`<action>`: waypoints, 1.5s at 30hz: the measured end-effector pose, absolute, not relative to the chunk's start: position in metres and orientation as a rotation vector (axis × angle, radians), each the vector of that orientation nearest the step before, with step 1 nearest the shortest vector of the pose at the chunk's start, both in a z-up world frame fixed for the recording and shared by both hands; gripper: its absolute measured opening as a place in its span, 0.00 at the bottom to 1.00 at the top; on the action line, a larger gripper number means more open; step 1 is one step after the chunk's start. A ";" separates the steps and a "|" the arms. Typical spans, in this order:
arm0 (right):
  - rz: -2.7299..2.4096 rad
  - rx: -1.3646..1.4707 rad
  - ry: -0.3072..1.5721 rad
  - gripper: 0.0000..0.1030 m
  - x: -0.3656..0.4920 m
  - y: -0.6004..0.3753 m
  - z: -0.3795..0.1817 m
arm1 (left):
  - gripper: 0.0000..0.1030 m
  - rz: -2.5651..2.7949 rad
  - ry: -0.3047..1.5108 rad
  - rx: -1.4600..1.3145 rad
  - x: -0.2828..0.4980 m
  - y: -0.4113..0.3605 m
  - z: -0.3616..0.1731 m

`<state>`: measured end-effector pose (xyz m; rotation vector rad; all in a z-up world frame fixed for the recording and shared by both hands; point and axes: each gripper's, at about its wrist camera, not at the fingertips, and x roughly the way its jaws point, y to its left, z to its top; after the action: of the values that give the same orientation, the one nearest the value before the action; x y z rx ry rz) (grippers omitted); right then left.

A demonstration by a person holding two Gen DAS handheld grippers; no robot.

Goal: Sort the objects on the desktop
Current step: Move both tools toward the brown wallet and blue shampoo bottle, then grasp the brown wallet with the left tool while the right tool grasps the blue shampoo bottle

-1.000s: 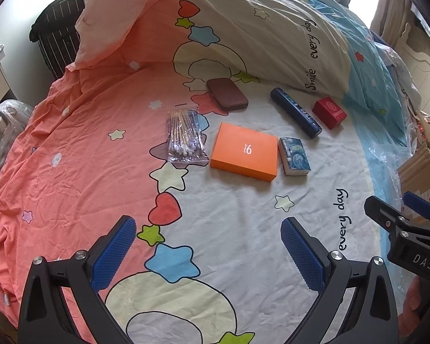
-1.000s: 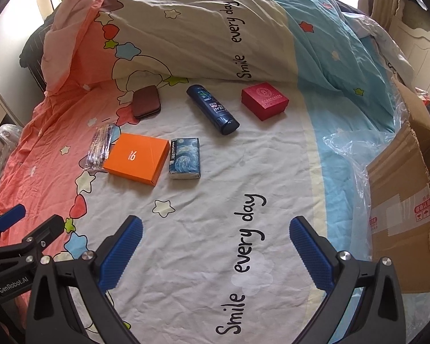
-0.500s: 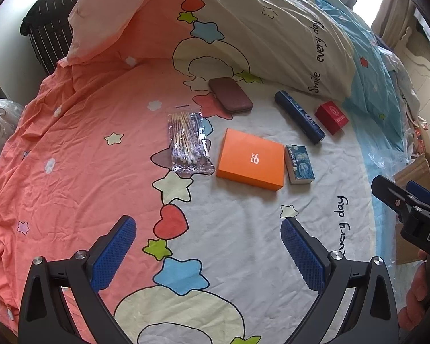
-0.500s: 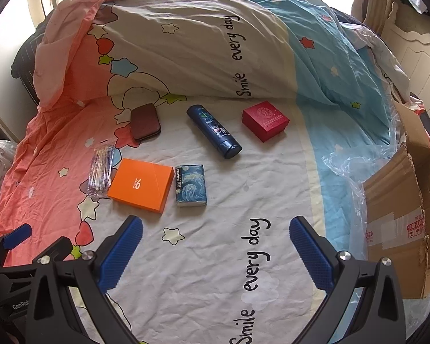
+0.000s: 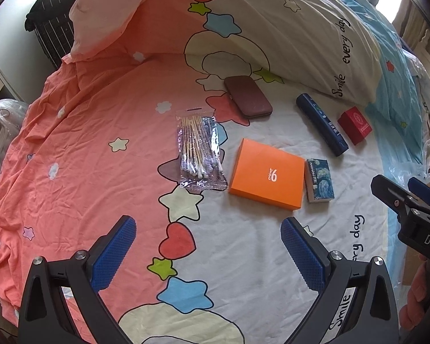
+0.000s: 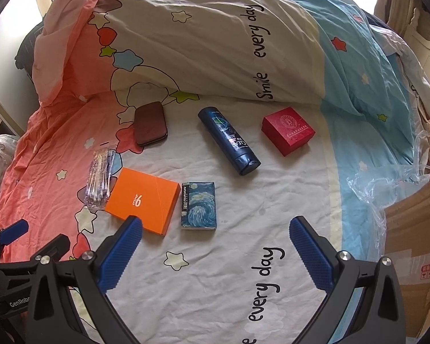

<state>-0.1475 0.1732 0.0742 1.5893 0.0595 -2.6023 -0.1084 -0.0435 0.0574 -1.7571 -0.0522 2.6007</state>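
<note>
Several objects lie on a bed sheet: a bag of cotton swabs, an orange box, a blue patterned tissue pack, a brown case, a dark blue bottle and a red box. My left gripper is open and empty, short of the orange box. My right gripper is open and empty, just short of the tissue pack.
A folded quilt rises behind the objects. A cardboard box and clear plastic wrap lie off the bed's right edge. A dark bag stands at the far left. The right gripper shows at the left wrist view's right edge.
Both grippers have moved forward toward the objects, which now look larger and nearer. Both stay open. No object has moved.
</note>
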 end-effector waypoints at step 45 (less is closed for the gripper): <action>-2.466 1.670 0.206 0.86 -0.285 0.180 0.021 | 1.00 2.506 0.057 -1.665 -0.268 -0.002 0.017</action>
<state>-0.2849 0.1800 0.0210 1.6697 0.2063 -2.4658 -0.2676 -0.0017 0.0170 -1.6653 0.0565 2.5057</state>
